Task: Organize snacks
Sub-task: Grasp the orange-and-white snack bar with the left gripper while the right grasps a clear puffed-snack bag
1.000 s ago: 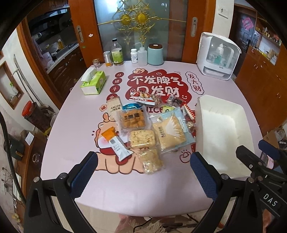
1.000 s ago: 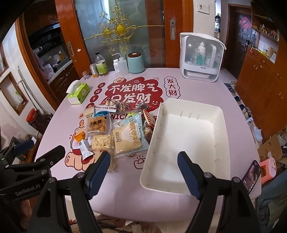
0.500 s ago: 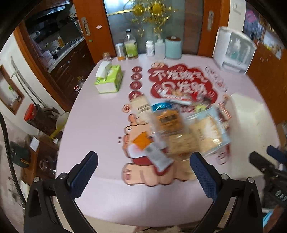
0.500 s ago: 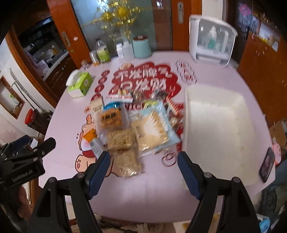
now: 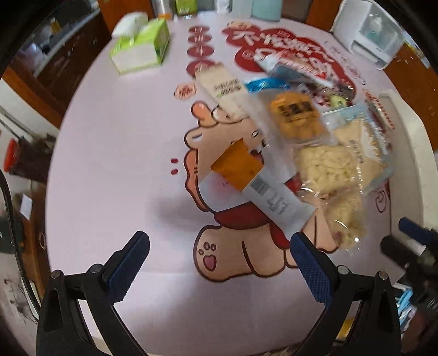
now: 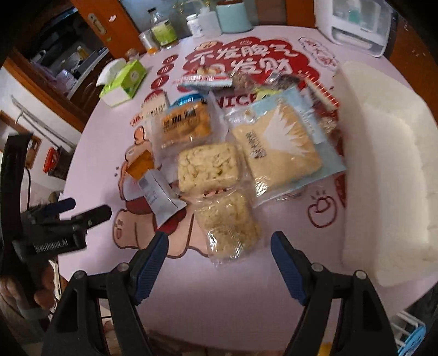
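Several snack packets lie in a heap on the pink printed table. An orange-and-white bar packet (image 5: 254,180) is nearest my left gripper (image 5: 219,263), which is open and empty, low over the table just before it. My right gripper (image 6: 219,263) is open and empty, right in front of a clear packet of puffed-rice cake (image 6: 227,227). Behind it lie a second rice cake (image 6: 208,167), a blue-edged cracker packet (image 6: 276,145) and an orange biscuit packet (image 6: 186,126). The white tray (image 6: 388,164) stands right of the heap.
A green tissue box (image 5: 142,46) sits at the far left of the table. Bottles and a teal canister (image 6: 235,16) stand at the far edge, with a white dispenser box (image 6: 356,22) at the far right. The left gripper shows in the right wrist view (image 6: 90,216).
Both grippers have moved forward and down toward the snack heap, so the packets now look much larger. Both stay open. The snacks have not moved.
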{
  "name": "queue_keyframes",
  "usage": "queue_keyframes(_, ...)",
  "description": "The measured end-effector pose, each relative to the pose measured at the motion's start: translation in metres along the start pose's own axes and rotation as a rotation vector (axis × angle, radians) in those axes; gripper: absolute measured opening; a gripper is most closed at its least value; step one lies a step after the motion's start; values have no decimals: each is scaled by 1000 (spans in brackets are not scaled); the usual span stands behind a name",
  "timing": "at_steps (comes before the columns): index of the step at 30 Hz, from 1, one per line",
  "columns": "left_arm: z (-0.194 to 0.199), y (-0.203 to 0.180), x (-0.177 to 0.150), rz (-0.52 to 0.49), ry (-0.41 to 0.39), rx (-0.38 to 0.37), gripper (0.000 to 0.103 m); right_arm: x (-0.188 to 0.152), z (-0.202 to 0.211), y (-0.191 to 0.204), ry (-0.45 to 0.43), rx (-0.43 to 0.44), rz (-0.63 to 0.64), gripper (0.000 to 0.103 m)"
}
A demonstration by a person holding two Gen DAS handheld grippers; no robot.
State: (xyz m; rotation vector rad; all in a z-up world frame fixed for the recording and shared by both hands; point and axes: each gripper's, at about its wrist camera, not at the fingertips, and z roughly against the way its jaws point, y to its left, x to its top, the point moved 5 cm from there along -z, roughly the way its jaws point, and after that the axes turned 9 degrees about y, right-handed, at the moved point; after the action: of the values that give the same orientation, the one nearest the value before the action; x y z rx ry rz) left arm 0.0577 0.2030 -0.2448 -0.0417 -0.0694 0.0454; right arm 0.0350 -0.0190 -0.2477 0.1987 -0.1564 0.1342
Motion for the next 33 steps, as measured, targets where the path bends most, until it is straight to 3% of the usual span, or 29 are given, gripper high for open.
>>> queue_keyframes(6, -34, 4, 16, 88, 64, -44, 102, 0, -36, -11, 33, -12, -10, 78)
queue_keyframes(11, -49, -2, 26, 143, 64, -54, 102, 5, -55, -5, 54, -59, 41, 78)
queue_keyframes(14, -52, -8, 34, 161, 45, -32, 102, 4, -65, -8, 78, -95, 56, 66)
queue_keyframes(21, -59, -29, 51, 205, -1, 3, 102, 3, -60, -22, 85, -40, 33, 58)
queue_keyframes(28, -83, -34, 59, 211, 96, 63, 99, -2, -57, -21, 94, -42, 58, 58)
queue_keyframes(33, -88, -38, 63, 211, 117, 39, 99, 2, -60, -19, 88, -42, 76, 57)
